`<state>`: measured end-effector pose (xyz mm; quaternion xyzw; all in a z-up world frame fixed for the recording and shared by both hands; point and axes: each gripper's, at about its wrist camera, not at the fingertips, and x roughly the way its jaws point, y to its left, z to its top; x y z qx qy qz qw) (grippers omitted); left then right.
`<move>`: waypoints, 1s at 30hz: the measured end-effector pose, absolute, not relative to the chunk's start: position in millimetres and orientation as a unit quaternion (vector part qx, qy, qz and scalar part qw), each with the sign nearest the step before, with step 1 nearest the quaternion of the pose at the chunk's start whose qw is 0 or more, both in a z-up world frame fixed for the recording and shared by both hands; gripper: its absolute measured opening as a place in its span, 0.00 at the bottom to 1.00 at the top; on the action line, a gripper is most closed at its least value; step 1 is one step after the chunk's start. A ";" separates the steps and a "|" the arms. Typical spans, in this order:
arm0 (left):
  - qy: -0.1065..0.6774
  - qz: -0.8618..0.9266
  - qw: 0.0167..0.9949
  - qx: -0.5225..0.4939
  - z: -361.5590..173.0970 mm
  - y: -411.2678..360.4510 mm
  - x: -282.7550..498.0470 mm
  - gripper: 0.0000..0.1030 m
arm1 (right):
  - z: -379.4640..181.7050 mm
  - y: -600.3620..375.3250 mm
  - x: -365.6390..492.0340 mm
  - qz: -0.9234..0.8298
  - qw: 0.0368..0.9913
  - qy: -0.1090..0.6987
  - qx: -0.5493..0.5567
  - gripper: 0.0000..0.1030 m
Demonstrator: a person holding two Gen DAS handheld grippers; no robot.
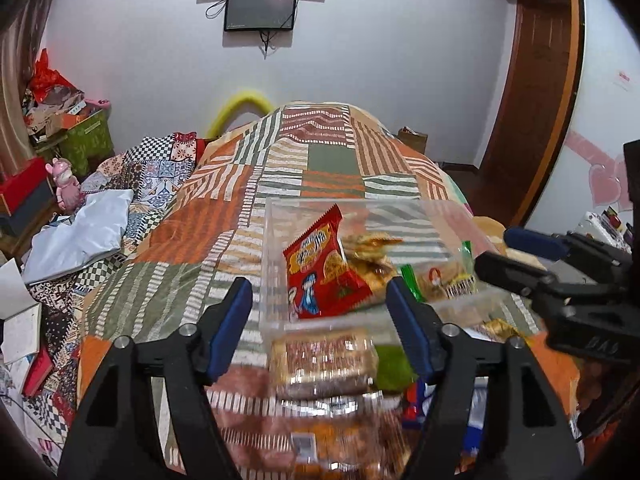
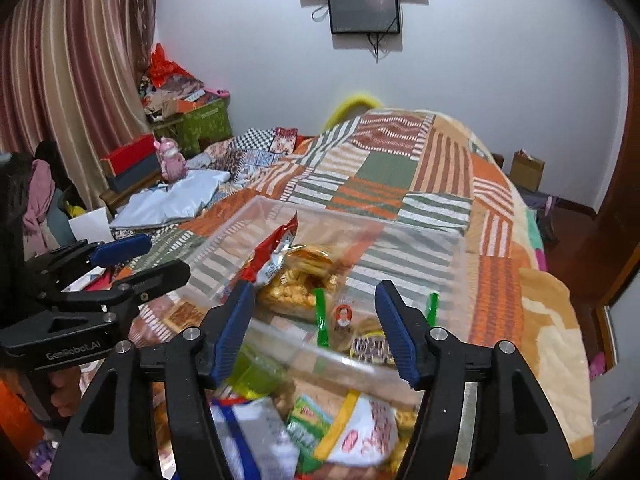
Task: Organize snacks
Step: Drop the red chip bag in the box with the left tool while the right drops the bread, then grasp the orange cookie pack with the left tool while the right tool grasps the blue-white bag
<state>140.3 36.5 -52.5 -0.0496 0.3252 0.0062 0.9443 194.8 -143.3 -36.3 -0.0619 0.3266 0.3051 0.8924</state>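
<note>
A clear plastic box (image 1: 344,200) (image 2: 360,218) sits on the patchwork quilt. Inside it a red snack bag (image 1: 320,268) (image 2: 276,248) leans upright, with a bag of golden puffs (image 1: 368,256) (image 2: 300,280) and a green-ended candy pack (image 1: 440,280) (image 2: 344,316) beside it. My left gripper (image 1: 320,308) (image 2: 136,260) hovers open at the box's near left corner, holding nothing. Over the near right side, my right gripper (image 2: 316,304) (image 1: 516,256) is open and empty too. Loose snacks lie in front of the box: a clear pack of brown bars (image 1: 324,360) and a white pack with red print (image 2: 368,436).
The quilt-covered bed (image 1: 328,160) stretches away toward a white wall with a mounted screen (image 1: 260,8). Left of it lie clothes, a grey bag (image 1: 80,232), a pink figure (image 1: 66,188) and stacked boxes. A wooden door frame (image 1: 532,100) stands at the right.
</note>
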 end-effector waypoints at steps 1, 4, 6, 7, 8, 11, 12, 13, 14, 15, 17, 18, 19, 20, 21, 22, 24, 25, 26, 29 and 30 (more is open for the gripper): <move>0.325 0.006 0.944 -0.049 -51.9 36.0 134.8 0.71 | -35.3 -145.5 190.0 0.305 0.893 0.325 -0.062 0.58; 0.324 0.004 0.945 -0.050 -51.7 35.4 121.7 0.79 | -33.5 -150.0 176.6 0.306 0.894 0.320 -0.060 0.58; 0.322 0.003 0.945 -0.050 -51.8 34.8 111.8 0.79 | -33.8 -154.0 169.5 0.309 0.894 0.319 -0.058 0.61; 0.322 0.002 0.945 -0.049 -52.6 34.4 107.1 0.79 | -34.1 -155.5 165.6 0.309 0.894 0.318 -0.058 0.66; 0.323 0.002 0.945 -0.048 -53.3 34.3 104.6 0.79 | -34.1 -156.7 161.5 0.308 0.896 0.315 -0.058 0.69; 0.329 0.002 0.943 -0.045 -59.5 32.8 93.4 0.80 | -35.5 -157.7 148.7 0.307 0.899 0.306 -0.065 0.69; 0.332 0.001 0.942 -0.046 -61.9 33.3 91.7 0.80 | -36.2 -157.7 145.1 0.308 0.899 0.304 -0.066 0.69; 0.336 0.001 0.940 -0.050 -65.3 33.6 89.5 0.80 | -37.9 -157.7 142.1 0.311 0.898 0.305 -0.064 0.69; 0.342 0.001 0.938 -0.053 -68.4 32.8 87.9 0.80 | -39.5 -157.6 139.2 0.314 0.897 0.306 -0.061 0.69; 0.347 0.001 0.936 -0.057 -72.4 32.9 86.7 0.80 | -41.7 -157.3 137.5 0.316 0.895 0.309 -0.058 0.69; 0.358 0.000 0.932 -0.060 -81.0 32.4 84.5 0.80 | -47.5 -157.1 135.1 0.320 0.892 0.315 -0.056 0.69; 0.362 0.000 0.930 -0.060 -84.6 32.4 83.5 0.80 | -50.6 -156.9 133.5 0.321 0.891 0.317 -0.056 0.69; 0.366 0.000 0.929 -0.061 -88.1 32.3 81.3 0.80 | -54.7 -155.5 133.7 0.322 0.889 0.321 -0.056 0.69; 0.371 0.000 0.926 -0.063 -92.6 32.4 80.5 0.80 | -57.8 -156.1 131.3 0.324 0.887 0.324 -0.056 0.69; 0.378 -0.001 0.924 -0.065 -97.6 32.8 80.2 0.80 | -61.0 -155.7 131.4 0.325 0.885 0.328 -0.055 0.69; 0.381 -0.002 0.922 -0.067 -101.1 33.0 79.1 0.80 | -65.6 -154.7 132.9 0.326 0.883 0.334 -0.053 0.69; 0.390 -0.004 0.918 -0.071 -109.2 34.8 78.0 0.80 | -71.6 -153.1 132.9 0.327 0.879 0.343 -0.051 0.69; 0.394 -0.004 0.916 -0.072 -112.9 35.5 78.5 0.80 | -75.0 -153.0 133.8 0.328 0.877 0.348 -0.049 0.69; 0.400 -0.005 0.914 -0.074 -117.4 36.1 78.9 0.80 | -78.8 -152.9 134.8 0.329 0.874 0.354 -0.046 0.69; 0.411 -0.008 0.908 -0.080 -126.8 36.0 78.8 0.80 | -88.2 -152.1 136.5 0.333 0.867 0.369 -0.040 0.69; 0.412 -0.009 0.907 -0.081 -128.3 35.8 78.2 0.80 | -90.4 -151.2 136.0 0.334 0.865 0.372 -0.040 0.69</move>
